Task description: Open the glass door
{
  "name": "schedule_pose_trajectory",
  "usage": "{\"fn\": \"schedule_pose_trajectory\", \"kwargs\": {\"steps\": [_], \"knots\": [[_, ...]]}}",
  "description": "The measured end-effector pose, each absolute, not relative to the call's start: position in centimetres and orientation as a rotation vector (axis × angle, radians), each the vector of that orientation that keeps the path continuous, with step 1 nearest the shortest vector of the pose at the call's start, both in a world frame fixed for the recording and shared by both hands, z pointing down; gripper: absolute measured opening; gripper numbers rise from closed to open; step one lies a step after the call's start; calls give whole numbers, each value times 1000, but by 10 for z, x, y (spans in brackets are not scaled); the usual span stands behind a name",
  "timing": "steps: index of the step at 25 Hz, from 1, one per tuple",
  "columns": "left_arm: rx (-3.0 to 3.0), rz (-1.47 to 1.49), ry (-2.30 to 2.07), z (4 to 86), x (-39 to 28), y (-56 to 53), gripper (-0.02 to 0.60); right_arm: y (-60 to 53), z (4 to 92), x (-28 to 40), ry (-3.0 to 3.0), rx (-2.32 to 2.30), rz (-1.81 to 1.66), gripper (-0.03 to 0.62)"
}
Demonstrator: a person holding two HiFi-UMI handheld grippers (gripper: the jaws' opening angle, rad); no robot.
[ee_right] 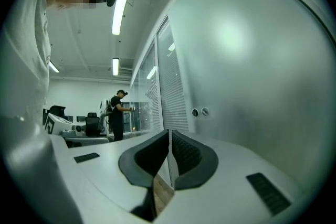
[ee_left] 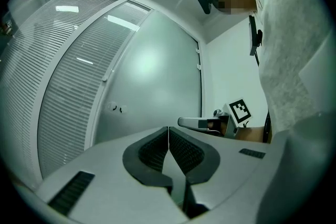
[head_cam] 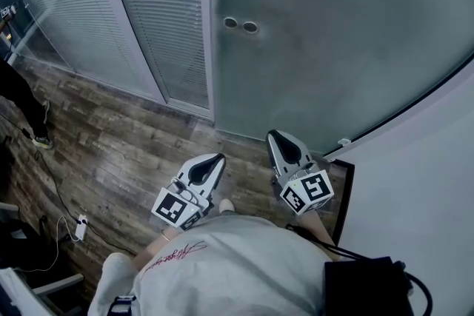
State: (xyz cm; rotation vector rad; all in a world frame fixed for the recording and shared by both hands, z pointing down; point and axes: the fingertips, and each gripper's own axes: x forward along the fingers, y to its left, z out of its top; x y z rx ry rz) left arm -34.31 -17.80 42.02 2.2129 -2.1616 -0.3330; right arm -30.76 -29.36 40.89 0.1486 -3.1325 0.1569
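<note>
The frosted glass door (head_cam: 333, 33) stands ahead of me, with two small round fittings (head_cam: 241, 24) near its left edge. Both grippers are held low in front of it, clear of the glass. My left gripper (head_cam: 219, 158) is shut with nothing in it, its pads meeting in the left gripper view (ee_left: 168, 129). To its right, my right gripper (head_cam: 273, 135) is likewise shut and empty, its tip nearer the door. The right gripper view has the door (ee_right: 252, 76) and the fittings (ee_right: 200, 112) beyond its shut jaws. In the left gripper view the door (ee_left: 157, 71) rises behind the right gripper (ee_left: 202, 123).
Glass panels with blinds (head_cam: 148, 18) adjoin the door on the left. A white wall (head_cam: 422, 181) curves in at the right. On the wooden floor lie a power strip (head_cam: 80, 227) and its cable. Another person (ee_right: 116, 113) stands further along the partition; their legs (head_cam: 26, 103) show at far left.
</note>
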Motion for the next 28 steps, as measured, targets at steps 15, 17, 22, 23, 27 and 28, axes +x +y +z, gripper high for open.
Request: {"fn": "schedule_pose_trajectory", "kwargs": {"steps": [15, 17, 22, 23, 27, 28], "knots": [[2026, -269, -2326, 433, -395, -182, 18, -400, 407, -485, -3092, 221, -33, 121], [2002, -269, -2340, 434, -401, -182, 18, -416, 401, -506, -3095, 281, -48, 123], [1957, -264, -2365, 437, -409, -182, 18, -444, 399, -542, -3065, 381, -57, 124], [1952, -261, -2367, 437, -410, -182, 18, -448, 397, -547, -3070, 398, -53, 124], [1944, -249, -2377, 436, -414, -184, 18, -459, 392, -567, -3084, 439, -35, 124], [1945, -244, -2380, 436, -415, -184, 18, -460, 391, -571, -3084, 449, -42, 124]]}}
